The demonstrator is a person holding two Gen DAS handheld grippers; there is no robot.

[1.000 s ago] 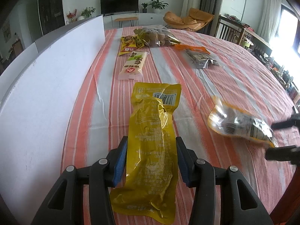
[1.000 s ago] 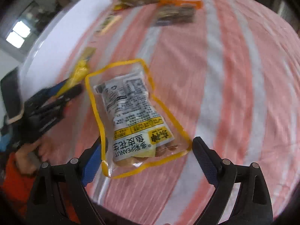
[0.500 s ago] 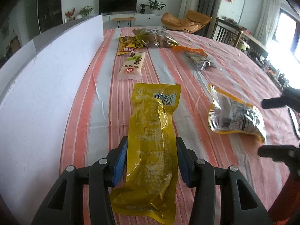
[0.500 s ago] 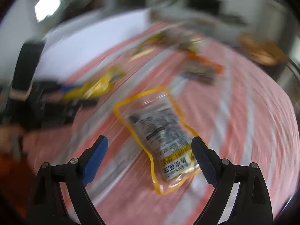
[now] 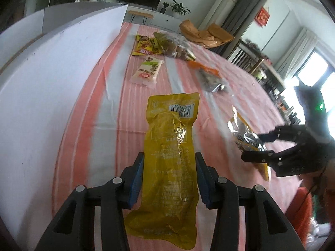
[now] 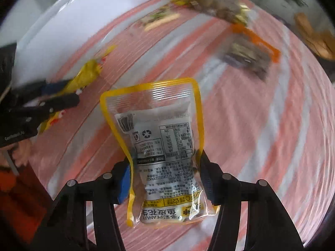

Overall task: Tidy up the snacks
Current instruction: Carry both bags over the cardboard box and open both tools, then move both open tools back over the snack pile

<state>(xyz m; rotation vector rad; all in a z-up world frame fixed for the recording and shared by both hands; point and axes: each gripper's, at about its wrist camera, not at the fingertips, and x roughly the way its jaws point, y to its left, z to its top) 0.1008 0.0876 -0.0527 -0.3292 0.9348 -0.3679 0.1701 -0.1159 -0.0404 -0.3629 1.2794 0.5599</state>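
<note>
You're holding a snack in each gripper right now. Your left gripper [image 5: 169, 171] is pinching the long yellow pack [image 5: 170, 167] around its middle, w/ a blue pad pressing on each side; the pack is sticking out ahead over the striped tablecloth [image 5: 108, 113], barcode end far from you, and its near end is hanging down below the pads. Your right gripper [image 6: 165, 177] is squeezing the peanut bag [image 6: 161, 150], the clear one w/ the yellow edge, near its lower half; the bag looks lifted off the cloth, though the blur makes that hard to say for sure. So this looks like the pick-up-and-carry step, both hands doing it together. The other snacks are lying further up the table: a white pack [image 5: 147, 73], a yellow-and-red pack [image 5: 146, 47], a clear bag of brown bits [image 5: 178, 49] touching it, and an orange-topped pack [image 5: 210, 78] off to the right. A white board [image 5: 52, 73] is standing along the left side. Next, you're prob. going to need to carry both packs toward that far bunch and lay them down neatly beside it, not on top. Keep the squeeze gentle but firm, b/c both packs are slippery and floppy, and the yellow one's hanging end could drag on the cloth. Which spot each one goes in, I can't tell from here.
</note>
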